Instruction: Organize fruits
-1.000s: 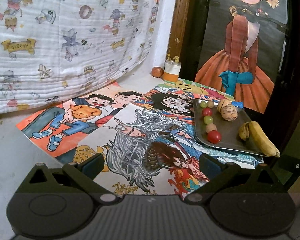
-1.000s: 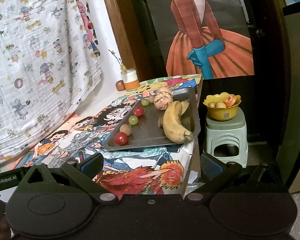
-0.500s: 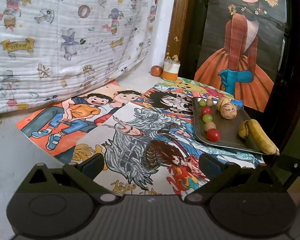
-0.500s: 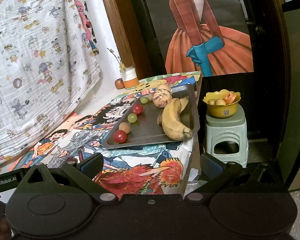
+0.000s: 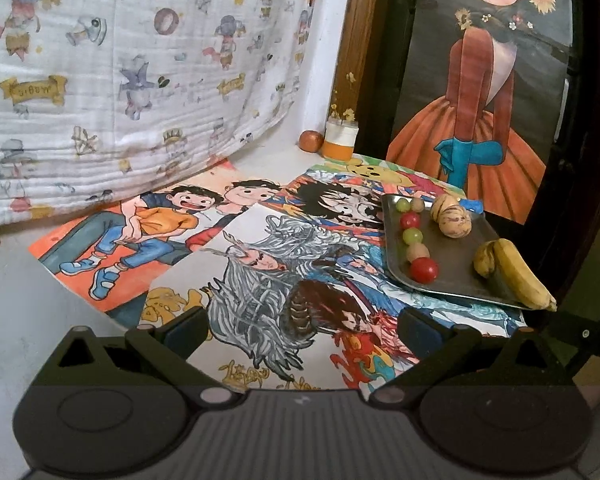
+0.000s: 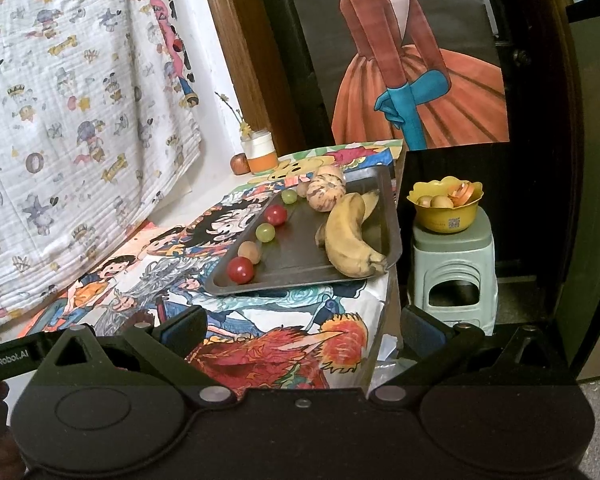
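A dark metal tray (image 5: 460, 268) (image 6: 296, 256) lies at the table's right end. On it a row of small round fruits runs along the left side, with a red one (image 5: 423, 270) (image 6: 240, 271) nearest. Two striped tan melons (image 5: 454, 223) (image 6: 326, 193) sit at the back, and a banana (image 5: 520, 276) (image 6: 348, 240) lies along the right side. My left gripper (image 5: 300, 330) is open and empty above the drawings, left of the tray. Short of the tray's near edge, my right gripper (image 6: 300, 330) is likewise open and holds nothing.
Colourful drawings (image 5: 260, 272) cover the table. A white-and-orange jar (image 5: 340, 142) and a small red fruit (image 5: 311, 141) stand at the back by the printed cloth (image 5: 140, 60). Right of the table, a yellow bowl (image 6: 446, 210) of fruit rests on a pale green stool (image 6: 452, 276).
Both views have shifted slightly; the tray and fruits have not moved, and both grippers remain open.
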Tool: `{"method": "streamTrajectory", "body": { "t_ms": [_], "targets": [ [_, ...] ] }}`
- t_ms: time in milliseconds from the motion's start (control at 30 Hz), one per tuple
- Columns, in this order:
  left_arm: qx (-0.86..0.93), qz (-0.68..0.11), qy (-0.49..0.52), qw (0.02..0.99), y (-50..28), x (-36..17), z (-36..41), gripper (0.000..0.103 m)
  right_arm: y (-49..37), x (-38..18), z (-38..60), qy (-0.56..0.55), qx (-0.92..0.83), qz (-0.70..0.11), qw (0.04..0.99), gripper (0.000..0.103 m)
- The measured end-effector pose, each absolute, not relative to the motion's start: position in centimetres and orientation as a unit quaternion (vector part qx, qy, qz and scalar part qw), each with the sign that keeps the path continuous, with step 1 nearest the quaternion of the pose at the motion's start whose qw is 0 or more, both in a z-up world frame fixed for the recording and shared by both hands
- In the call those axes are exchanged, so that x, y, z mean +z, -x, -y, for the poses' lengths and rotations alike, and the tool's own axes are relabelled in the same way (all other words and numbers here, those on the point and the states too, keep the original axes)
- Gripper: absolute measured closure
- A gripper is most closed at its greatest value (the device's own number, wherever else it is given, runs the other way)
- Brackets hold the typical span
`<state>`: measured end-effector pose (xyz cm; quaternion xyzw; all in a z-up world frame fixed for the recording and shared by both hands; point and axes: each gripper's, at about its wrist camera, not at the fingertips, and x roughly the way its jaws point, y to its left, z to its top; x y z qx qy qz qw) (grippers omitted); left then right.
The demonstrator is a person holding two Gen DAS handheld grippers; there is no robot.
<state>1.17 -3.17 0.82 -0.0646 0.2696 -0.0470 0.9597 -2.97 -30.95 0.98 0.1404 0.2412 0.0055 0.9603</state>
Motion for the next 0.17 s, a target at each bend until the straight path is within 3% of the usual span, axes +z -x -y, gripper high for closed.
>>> {"method": "streamTrajectory", "body": {
  "t_ms": [167],
  "targets": [
    [-0.059, -0.267, 0.070, 0.959, -1.34, 0.88, 2.97, 0.000, 3.06, 0.52, 30.70, -0.139, 0.006, -0.243, 0.960, 0.001]
  ]
}}
